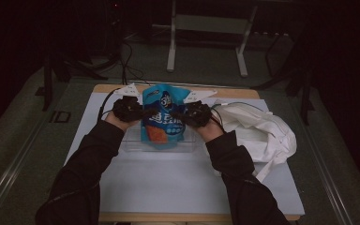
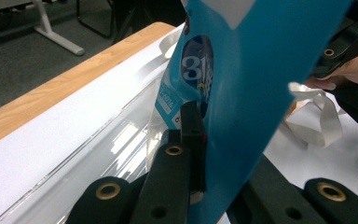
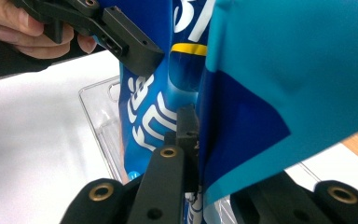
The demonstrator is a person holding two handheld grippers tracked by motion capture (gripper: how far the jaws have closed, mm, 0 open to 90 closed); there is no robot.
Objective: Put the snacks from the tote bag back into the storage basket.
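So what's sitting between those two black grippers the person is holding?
In the high view, a blue snack bag stands between the left gripper and the right gripper, each shut on one side edge, above a clear plastic tray.

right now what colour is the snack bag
Blue with white lettering and an orange patch low down; snack bag shows best in the high view.

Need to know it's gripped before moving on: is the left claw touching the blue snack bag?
Touching. In the left gripper view the left claw has its jaws closed on the edge of the blue snack bag, the film pinched between them.
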